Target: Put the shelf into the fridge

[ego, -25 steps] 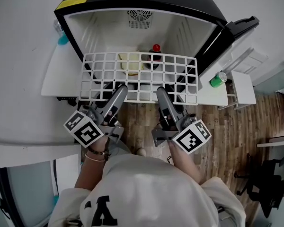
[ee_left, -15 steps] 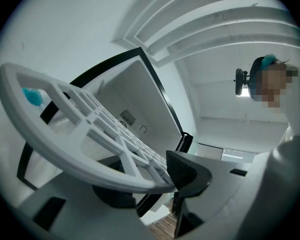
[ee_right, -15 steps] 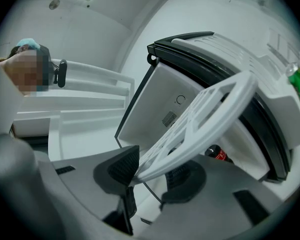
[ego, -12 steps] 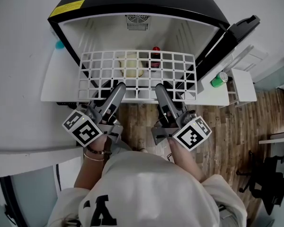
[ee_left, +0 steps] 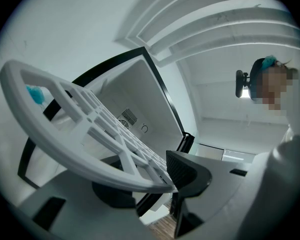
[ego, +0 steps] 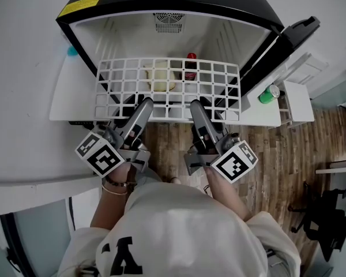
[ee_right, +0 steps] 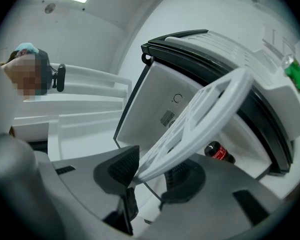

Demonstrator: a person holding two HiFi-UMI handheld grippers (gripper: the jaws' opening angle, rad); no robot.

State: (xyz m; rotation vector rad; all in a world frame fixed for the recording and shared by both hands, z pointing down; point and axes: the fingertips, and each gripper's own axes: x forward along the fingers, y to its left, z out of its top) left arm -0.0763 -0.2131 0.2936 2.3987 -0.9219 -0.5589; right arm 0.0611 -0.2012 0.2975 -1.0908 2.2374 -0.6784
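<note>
At the open mouth of a small fridge, the left hand-held gripper (ego: 145,104) and the right hand-held gripper (ego: 195,105) each pinch the near rim of a white plastic grid shelf (ego: 168,60), one either side of its middle. Each gripper's own view shows the ribbed black pads closed on the rim bar, one pad above it and one below.

The shelf hangs roughly level in the opening of the black-topped, white-lined fridge (ego: 127,33). Its far edge reaches towards the round fan vent (ego: 168,22) in the back wall. Whether its side edges already sit on the ribbed wall rails cannot be told.

Through the grid show a dark bottle with a red cap (ego: 190,67) and a pale round item (ego: 160,77), both lower in the cabinet. A green can (ego: 271,94) stands in the open door (ego: 288,39) at right, above a wooden floor (ego: 288,149).

The shelf looks light and stiff, though its smooth plastic could slide in the pads. Held only at the near rim, it gets long leverage to droop or twist. An even two-point hold, kept level, seems the safest way to slide both sides onto matching rails.
</note>
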